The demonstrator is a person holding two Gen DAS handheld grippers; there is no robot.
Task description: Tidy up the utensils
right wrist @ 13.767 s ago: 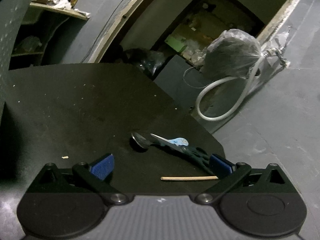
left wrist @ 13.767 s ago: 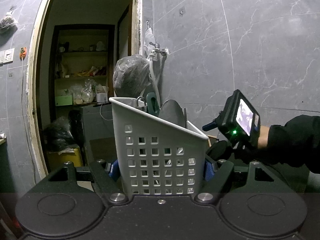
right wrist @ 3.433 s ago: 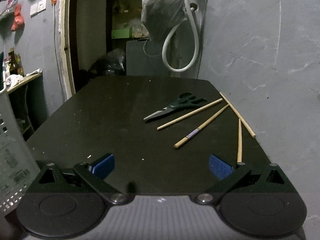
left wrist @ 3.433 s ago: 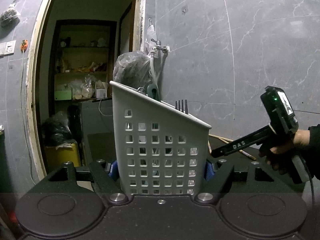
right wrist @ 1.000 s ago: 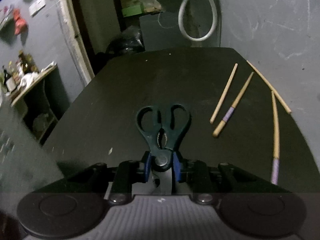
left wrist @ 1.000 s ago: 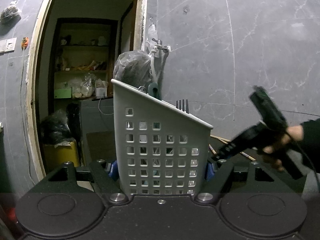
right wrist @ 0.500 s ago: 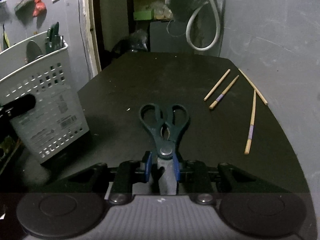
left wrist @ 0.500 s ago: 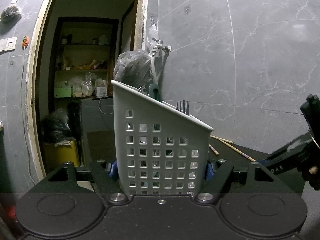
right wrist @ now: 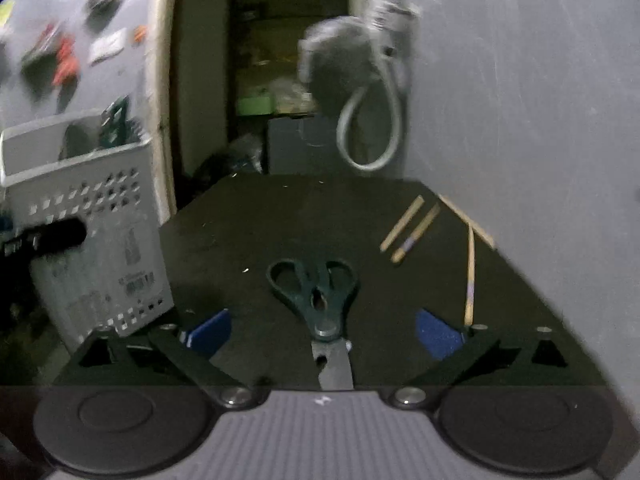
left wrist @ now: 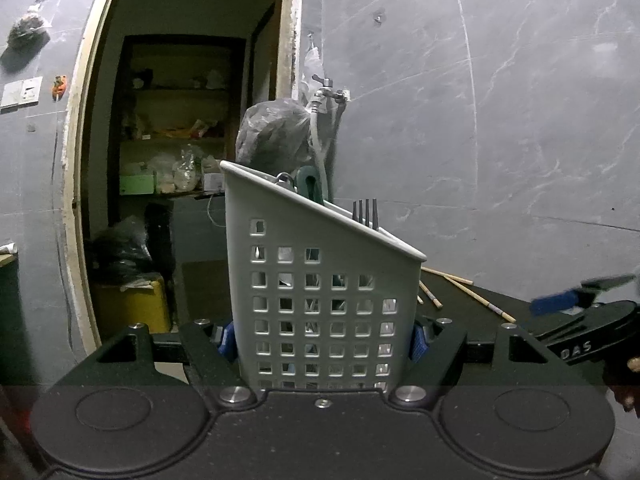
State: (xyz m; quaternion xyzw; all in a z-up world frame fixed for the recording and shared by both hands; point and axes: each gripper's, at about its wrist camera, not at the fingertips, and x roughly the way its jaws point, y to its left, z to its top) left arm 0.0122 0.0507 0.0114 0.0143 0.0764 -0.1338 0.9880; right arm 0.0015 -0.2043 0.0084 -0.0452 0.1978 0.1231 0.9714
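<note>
Right gripper, jaws just sprung wide, frames dark-green kitchen scissors lying free on the black table, handles pointing away along its line (blades toward the camera). Left gripper clamps the white utensil caddy, left of the scissors; chopsticks lie farther right.

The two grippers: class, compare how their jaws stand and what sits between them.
1. The left gripper has its jaws shut on the white basket; the right gripper stands open.
2. The left's pads press the basket; the right's jaws have just opened, clear of the scissors between them.

Both have blue pads.
</note>
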